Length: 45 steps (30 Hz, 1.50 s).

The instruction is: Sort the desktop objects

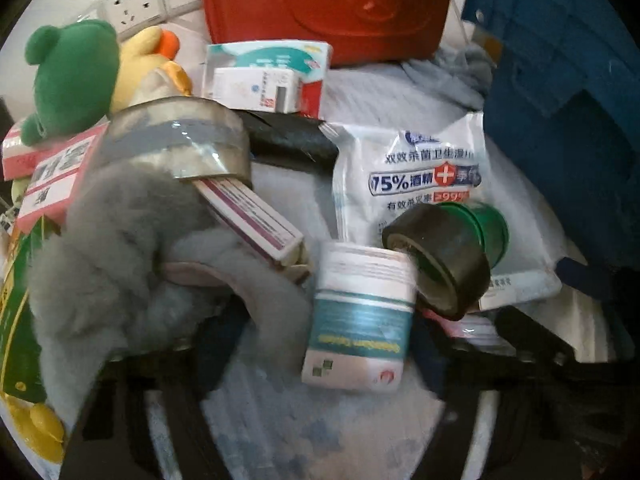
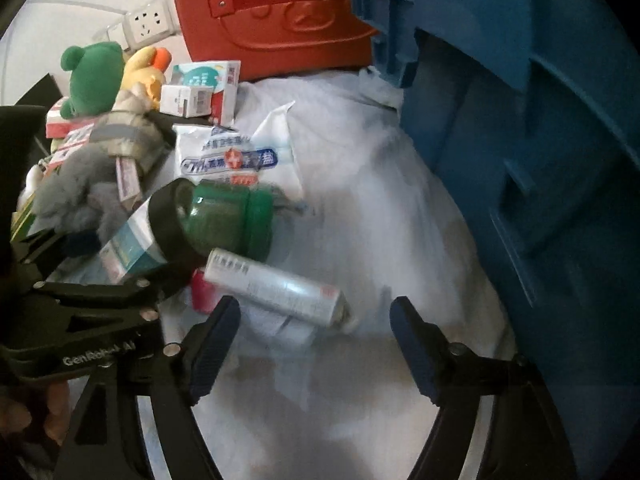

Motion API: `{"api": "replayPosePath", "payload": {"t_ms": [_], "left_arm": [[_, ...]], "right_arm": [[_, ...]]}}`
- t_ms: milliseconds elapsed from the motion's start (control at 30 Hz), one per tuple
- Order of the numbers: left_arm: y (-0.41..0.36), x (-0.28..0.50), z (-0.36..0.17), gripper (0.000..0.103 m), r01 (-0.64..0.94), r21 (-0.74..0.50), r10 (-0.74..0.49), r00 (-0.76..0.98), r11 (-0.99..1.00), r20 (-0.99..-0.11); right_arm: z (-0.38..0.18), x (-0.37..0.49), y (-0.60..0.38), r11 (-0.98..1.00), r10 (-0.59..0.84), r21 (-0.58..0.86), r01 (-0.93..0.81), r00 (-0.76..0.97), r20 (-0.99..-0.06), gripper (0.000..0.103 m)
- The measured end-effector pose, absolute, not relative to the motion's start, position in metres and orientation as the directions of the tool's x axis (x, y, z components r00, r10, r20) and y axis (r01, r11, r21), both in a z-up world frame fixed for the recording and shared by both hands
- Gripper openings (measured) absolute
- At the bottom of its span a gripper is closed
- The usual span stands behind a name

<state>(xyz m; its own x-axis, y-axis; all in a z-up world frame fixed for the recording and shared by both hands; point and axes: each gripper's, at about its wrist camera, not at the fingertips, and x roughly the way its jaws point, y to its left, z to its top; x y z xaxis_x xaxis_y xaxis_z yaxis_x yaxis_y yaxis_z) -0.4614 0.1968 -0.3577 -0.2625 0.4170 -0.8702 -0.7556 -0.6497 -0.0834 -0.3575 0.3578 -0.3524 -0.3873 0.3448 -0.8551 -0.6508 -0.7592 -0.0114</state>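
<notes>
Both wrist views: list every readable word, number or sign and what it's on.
"75% 酒精", with a white cross on red: wet wipes pack.
"双效杀菌卫生湿巾": same pack, top line, partly blurred.
"99%": same pack, red strip, soft.
"GenRobot AI": left tool body, seen from the right wrist, partly blurred.
White bottle, silver tube, pink box, purple-striped box, boxes at the back: print too blurred to read.

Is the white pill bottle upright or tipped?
Tipped. In the right wrist view the white pill bottle lies on its side on the cloth, its top under the black tape roll.
</notes>
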Motion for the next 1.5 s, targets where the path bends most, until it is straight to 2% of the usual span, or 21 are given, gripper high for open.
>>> {"api": "replayPosePath", "payload": {"t_ms": [33, 67, 100, 133, 200, 267, 333, 433, 700, 800, 1000, 1067, 1167, 1267, 1333, 1400, 1500], "left_arm": [[0.193, -0.461, -0.357, 0.053, -0.750, -0.085, 0.416, -0.265, -0.656, -0.870], [0.185, -0.459, -0.356, 0.050, -0.739, -0.091, 0.413, -0.266, -0.667, -0.871], [0.180, -0.458, -0.356, 0.049, -0.731, -0.095, 0.410, -0.266, -0.676, -0.872], [0.169, -0.454, -0.356, 0.049, -0.714, -0.094, 0.400, -0.273, -0.693, -0.875], [0.150, -0.450, -0.356, 0.049, -0.674, -0.086, 0.370, -0.290, -0.733, -0.883], [0.129, -0.445, -0.356, 0.049, -0.635, -0.080, 0.343, -0.304, -0.769, -0.889], [0.108, -0.438, -0.356, 0.049, -0.615, -0.078, 0.329, -0.306, -0.785, -0.893], [0.087, -0.425, -0.354, 0.049, -0.620, -0.077, 0.324, -0.297, -0.781, -0.898], [0.050, -0.410, -0.350, 0.049, -0.594, -0.120, 0.349, -0.287, -0.796, -0.892], [0.041, -0.408, -0.346, 0.049, -0.583, -0.117, 0.345, -0.298, -0.804, -0.890], [0.015, -0.399, -0.353, 0.049, -0.534, -0.070, 0.272, -0.310, -0.843, -0.911], [0.003, -0.398, -0.360, 0.049, -0.525, -0.068, 0.257, -0.296, -0.849, -0.920], [-0.009, -0.394, -0.361, 0.049, -0.495, -0.075, 0.249, -0.296, -0.866, -0.922], [-0.013, -0.397, -0.359, 0.052, -0.475, -0.087, 0.244, -0.279, -0.875, -0.929], [-0.016, -0.397, -0.358, 0.052, -0.477, -0.089, 0.248, -0.283, -0.875, -0.926], [-0.016, -0.398, -0.357, 0.052, -0.480, -0.092, 0.255, -0.286, -0.872, -0.924], [-0.014, -0.399, -0.358, 0.052, -0.480, -0.092, 0.255, -0.287, -0.873, -0.923]], "right_arm": [[-0.353, -0.359, 0.359, -0.766, 0.340, -0.004, -0.643, -0.399, -0.852, 0.081], [-0.353, -0.363, 0.359, -0.778, 0.323, 0.011, -0.628, -0.415, -0.850, 0.073], [-0.353, -0.366, 0.357, -0.791, 0.302, 0.029, -0.611, -0.431, -0.850, 0.061], [-0.353, -0.371, 0.352, -0.804, 0.277, 0.047, -0.592, -0.445, -0.852, 0.056], [-0.354, -0.379, 0.339, -0.830, 0.226, 0.081, -0.552, -0.465, -0.856, 0.039], [-0.355, -0.383, 0.322, -0.848, 0.176, 0.112, -0.518, -0.475, -0.862, 0.035], [-0.356, -0.383, 0.305, -0.862, 0.138, 0.132, -0.488, -0.478, -0.867, 0.035], [-0.353, -0.372, 0.299, -0.854, 0.167, 0.113, -0.509, -0.472, -0.866, 0.036], [-0.338, -0.344, 0.292, -0.828, 0.141, 0.140, -0.543, -0.442, -0.886, 0.044], [-0.337, -0.346, 0.272, -0.868, 0.102, 0.139, -0.477, -0.444, -0.890, 0.053], [-0.354, -0.370, 0.241, -0.915, 0.035, 0.126, -0.384, -0.385, -0.922, 0.053], [-0.363, -0.377, 0.234, -0.928, 0.048, 0.094, -0.362, -0.363, -0.930, 0.053], [-0.364, -0.393, 0.239, -0.925, 0.168, -0.018, -0.380, -0.364, -0.916, 0.049], [-0.359, -0.399, 0.252, -0.907, 0.167, 0.009, -0.421, -0.379, -0.910, 0.049], [-0.352, -0.400, 0.248, -0.922, 0.154, 0.015, -0.387, -0.400, -0.903, 0.052], [-0.346, -0.404, 0.242, -0.937, 0.178, -0.025, -0.349, -0.413, -0.893, 0.061], [-0.344, -0.411, 0.243, -0.951, 0.169, -0.034, -0.307, -0.423, -0.890, 0.064]]}}
